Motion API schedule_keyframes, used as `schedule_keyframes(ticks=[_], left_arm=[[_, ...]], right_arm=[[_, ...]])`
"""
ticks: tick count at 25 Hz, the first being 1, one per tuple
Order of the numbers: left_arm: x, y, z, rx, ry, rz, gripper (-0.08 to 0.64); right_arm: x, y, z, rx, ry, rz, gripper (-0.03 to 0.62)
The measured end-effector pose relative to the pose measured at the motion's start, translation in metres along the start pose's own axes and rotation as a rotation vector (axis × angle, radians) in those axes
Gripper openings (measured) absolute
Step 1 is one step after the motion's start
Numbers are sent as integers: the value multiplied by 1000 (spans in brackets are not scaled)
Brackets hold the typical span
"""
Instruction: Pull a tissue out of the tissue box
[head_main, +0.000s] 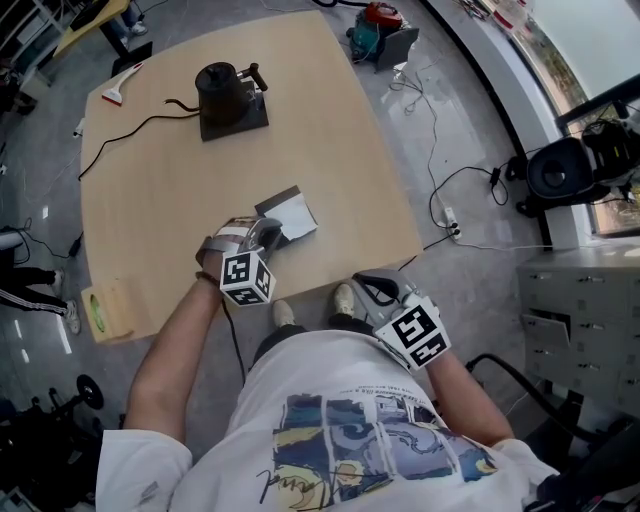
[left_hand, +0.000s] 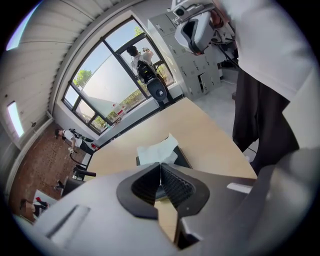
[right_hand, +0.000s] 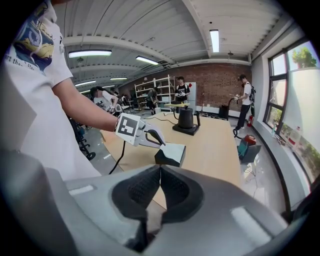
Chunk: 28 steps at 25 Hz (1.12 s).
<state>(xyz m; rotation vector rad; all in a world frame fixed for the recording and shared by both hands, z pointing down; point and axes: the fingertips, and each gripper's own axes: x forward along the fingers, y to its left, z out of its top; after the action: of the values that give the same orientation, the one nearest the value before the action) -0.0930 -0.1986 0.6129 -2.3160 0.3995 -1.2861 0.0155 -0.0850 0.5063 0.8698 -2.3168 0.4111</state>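
Observation:
A dark tissue box (head_main: 278, 199) stands near the front edge of the wooden table (head_main: 330, 120), with a white tissue (head_main: 297, 218) spread over its top. My left gripper (head_main: 272, 236) is at the box's near side. In the left gripper view its jaws (left_hand: 161, 166) are closed, and the tissue (left_hand: 156, 150) runs down into the tips, so they pinch its near edge. The right gripper view shows the left gripper (right_hand: 161, 144) at the corner of the tissue (right_hand: 174, 149). My right gripper (head_main: 368, 283) hangs off the table over the floor, its jaws (right_hand: 160, 170) shut on nothing.
A black kettle on its base (head_main: 228, 95) stands at the table's far side, with a cable (head_main: 130, 135) trailing left. A power strip (head_main: 450, 222) and cords lie on the floor to the right. Several people stand in the room behind the table (right_hand: 210, 145).

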Motion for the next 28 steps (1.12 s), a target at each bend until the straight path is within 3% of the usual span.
schedule_keyframes(ticks=[7, 19, 28], left_arm=[[-5, 7, 0, -190, -13, -18, 9], [-21, 32, 4, -602, -106, -43, 8], [-32, 50, 6, -729, -164, -29, 8]], right_arm=[[-3, -3, -1, 1, -3, 8, 4], [-3, -6, -4, -8, -13, 31, 4], [-7, -13, -6, -17, -18, 41, 3]])
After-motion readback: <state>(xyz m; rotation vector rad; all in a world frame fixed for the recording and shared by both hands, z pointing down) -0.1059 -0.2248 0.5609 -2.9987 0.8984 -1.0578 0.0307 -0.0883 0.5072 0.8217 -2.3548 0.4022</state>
